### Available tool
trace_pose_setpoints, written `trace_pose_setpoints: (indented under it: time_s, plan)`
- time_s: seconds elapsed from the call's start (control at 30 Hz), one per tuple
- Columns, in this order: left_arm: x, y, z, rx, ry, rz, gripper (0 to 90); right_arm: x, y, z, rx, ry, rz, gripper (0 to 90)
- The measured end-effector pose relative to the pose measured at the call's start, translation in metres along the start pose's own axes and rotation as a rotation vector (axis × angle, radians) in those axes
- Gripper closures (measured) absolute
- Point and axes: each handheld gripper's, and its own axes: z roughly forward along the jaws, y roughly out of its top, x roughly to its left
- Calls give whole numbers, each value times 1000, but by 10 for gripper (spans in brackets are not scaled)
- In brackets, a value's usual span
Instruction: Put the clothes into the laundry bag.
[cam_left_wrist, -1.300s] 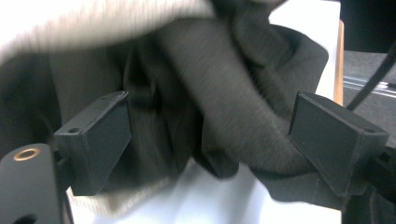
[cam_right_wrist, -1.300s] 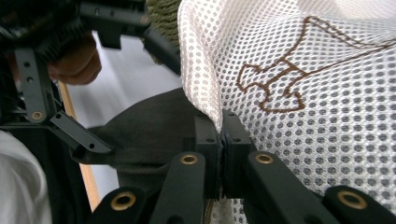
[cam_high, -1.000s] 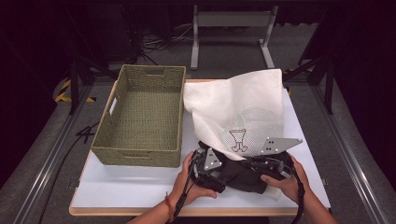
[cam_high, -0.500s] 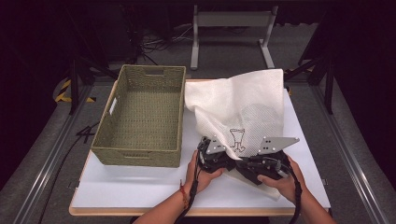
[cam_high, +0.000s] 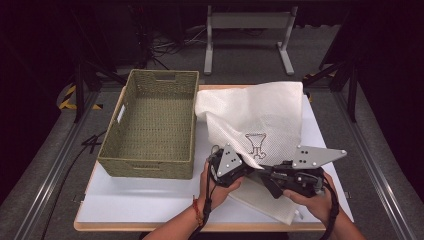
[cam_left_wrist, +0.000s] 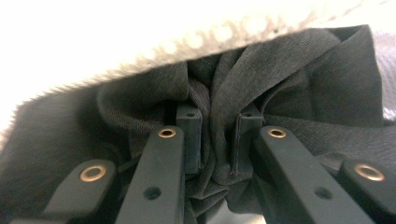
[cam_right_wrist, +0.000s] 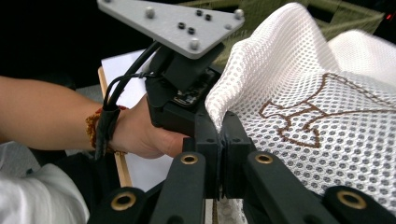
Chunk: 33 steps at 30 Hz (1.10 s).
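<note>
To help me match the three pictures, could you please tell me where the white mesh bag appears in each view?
High view: white mesh bag at centre right, beside the basket.
Left gripper view: pale blurred edge across the top.
Right gripper view: right half, its edge pinched.
Shared landmark: brown emblem.

White mesh bag (cam_high: 260, 125) with brown logo is lying on the counter (cam_high: 150, 200) right of the woven basket (cam_high: 150, 130), its near edge lifted. Dark grey cloth (cam_left_wrist: 289, 88) is bunching under the mesh edge at the opening.
</note>
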Motion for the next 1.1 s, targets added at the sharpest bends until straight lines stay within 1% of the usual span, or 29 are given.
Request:
trace_pose_setpoints:
  time_s: [0.07, 0.1, 0.13, 0.17, 0.2, 0.23, 0.27, 0.33, 0.4, 0.47, 0.5, 0.53, 0.57, 0.6, 0.63, 0.67, 0.73, 0.8, 0.83, 0.87, 0.9, 0.97, 1.03, 1.1]
  plan:
    - [1, 3, 4, -5, 21, 20, 779, 1, 1, -3, -8, 7, -1, 882]
    - [3, 1, 8, -2, 23, 28, 779, 2, 1, -4, -8, 5, -3, 882]
    - [6, -1, 12, 4, 25, 23, 779, 2, 0, -4, -4, 5, -2, 883]
    - [9, -7, 20, 5, 28, -6, 779, 1, 0, -4, -2, 6, 1, 882]
    - [11, -11, 25, 5, 30, -19, 779, 0, -2, -2, 5, 6, 5, 882]
    - [14, -14, 31, 3, 30, -18, 779, 0, -3, -1, 16, 6, 9, 882]
    - [15, -16, 34, 4, 32, -30, 779, -2, -5, 1, 23, 8, 14, 883]
    - [21, -19, 40, 9, 43, -36, 779, -4, -8, 3, 28, 9, 27, 883]
    - [28, -23, 47, 14, 63, -29, 779, -7, -12, 6, 42, 8, 38, 882]
    - [33, -25, 51, 20, 83, -33, 779, -9, -17, 11, 67, -3, 47, 882]
    - [34, -26, 52, 15, 91, -40, 779, -11, -20, 13, 83, -11, 47, 882]
    - [34, -26, 53, 13, 91, -42, 776, -12, -23, 15, 95, -12, 55, 882]
    - [35, -26, 53, 11, 88, -43, 774, -14, -26, 17, 112, -15, 55, 882]
    - [36, -27, 53, 12, 87, -42, 771, -15, -29, 19, 140, -35, 40, 882]
    - [36, -27, 52, 12, 82, -51, 767, -16, -31, 21, 158, -49, 34, 881]
    - [36, -27, 51, 13, 78, -51, 763, -18, -34, 22, 166, -49, 45, 881]
    - [35, -28, 47, 17, 70, -46, 741, -19, -39, 27, 210, -94, 16, 881]
    - [35, -30, 42, 22, 54, -52, 724, -22, -41, 29, 211, -88, 28, 881]
    - [34, -31, 39, 22, 44, -56, 707, -23, -43, 30, 225, -107, 21, 881]
    - [33, -32, 36, 29, 44, -44, 677, -25, -44, 30, 229, -111, 23, 881]
    - [31, -33, 33, 34, 43, -37, 649, -26, -45, 31, 226, -102, 34, 881]
    - [28, -34, 29, 52, 28, -26, 621, -27, -48, 33, 242, -112, 32, 881]
    - [26, -34, 25, 84, 26, 7, 570, -28, -50, 36, 253, -117, 31, 881]
    - [23, -34, 20, 110, 21, 3, 490, -28, -50, 37, 260, -128, 39, 881]
